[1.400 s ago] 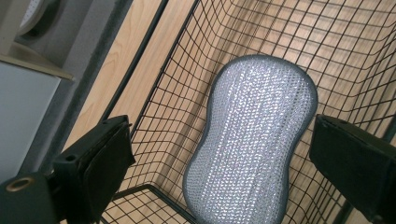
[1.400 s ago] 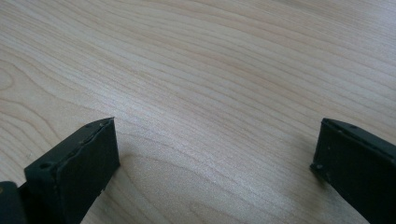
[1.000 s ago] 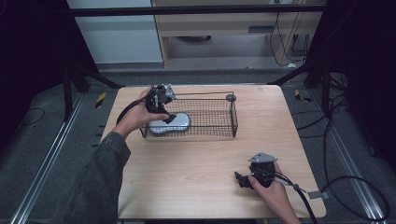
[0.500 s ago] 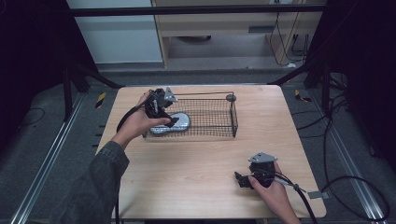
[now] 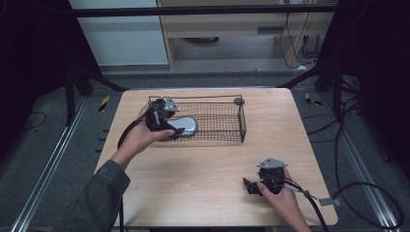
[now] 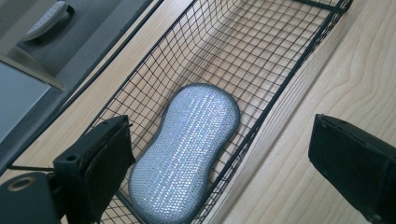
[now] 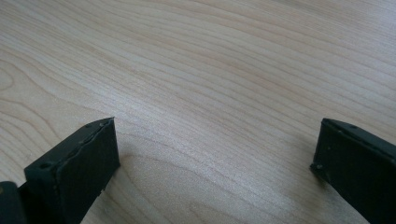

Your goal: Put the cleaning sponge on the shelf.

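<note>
One sponge (image 6: 184, 149) inside basket (image 6: 299, 60); left tool (image 6: 224, 154) agape.

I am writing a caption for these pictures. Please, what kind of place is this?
Probably a lab or recording workspace, not a home: a bare wooden table inside a dark metal frame, loose cables on grey floor, and hand-held grippers.

Each bare hand carries a black gripper: the left gripper (image 5: 164, 121) and right gripper (image 5: 258, 182) both have 2 flat jaws, a grey 3-cornered plate and a trailing black cable. A dark grey-green sleeve (image 5: 94, 200) covers the left forearm.
</note>
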Available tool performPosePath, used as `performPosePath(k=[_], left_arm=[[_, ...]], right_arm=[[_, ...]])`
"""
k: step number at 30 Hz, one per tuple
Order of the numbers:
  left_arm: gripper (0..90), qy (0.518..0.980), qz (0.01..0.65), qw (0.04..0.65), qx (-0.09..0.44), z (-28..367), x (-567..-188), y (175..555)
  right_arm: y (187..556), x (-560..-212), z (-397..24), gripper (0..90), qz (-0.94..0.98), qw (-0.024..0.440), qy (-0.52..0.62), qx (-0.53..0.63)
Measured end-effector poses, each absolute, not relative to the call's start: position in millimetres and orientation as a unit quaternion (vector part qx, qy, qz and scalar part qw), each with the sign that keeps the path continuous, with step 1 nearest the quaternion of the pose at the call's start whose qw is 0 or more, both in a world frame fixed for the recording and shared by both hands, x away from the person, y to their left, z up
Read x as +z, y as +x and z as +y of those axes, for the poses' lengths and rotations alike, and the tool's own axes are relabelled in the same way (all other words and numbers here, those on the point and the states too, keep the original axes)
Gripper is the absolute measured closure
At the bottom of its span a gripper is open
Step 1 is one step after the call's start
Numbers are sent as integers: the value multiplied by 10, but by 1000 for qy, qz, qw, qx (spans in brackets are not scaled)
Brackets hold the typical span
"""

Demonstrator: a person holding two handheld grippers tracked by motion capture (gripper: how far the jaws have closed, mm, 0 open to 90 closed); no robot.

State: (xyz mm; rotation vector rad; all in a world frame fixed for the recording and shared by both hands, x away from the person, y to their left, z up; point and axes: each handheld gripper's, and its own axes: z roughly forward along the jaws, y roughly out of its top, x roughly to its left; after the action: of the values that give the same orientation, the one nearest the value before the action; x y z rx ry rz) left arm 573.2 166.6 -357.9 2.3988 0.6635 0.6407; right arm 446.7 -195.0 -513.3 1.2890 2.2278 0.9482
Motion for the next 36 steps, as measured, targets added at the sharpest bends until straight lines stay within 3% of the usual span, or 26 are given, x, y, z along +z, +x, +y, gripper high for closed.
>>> performPosePath(k=[36], left_arm=[[57, 859, 327, 321, 228, 2183, -3984, 5054]], right_arm=[[4466, -5134, -1950, 4, 796, 198, 460, 339]])
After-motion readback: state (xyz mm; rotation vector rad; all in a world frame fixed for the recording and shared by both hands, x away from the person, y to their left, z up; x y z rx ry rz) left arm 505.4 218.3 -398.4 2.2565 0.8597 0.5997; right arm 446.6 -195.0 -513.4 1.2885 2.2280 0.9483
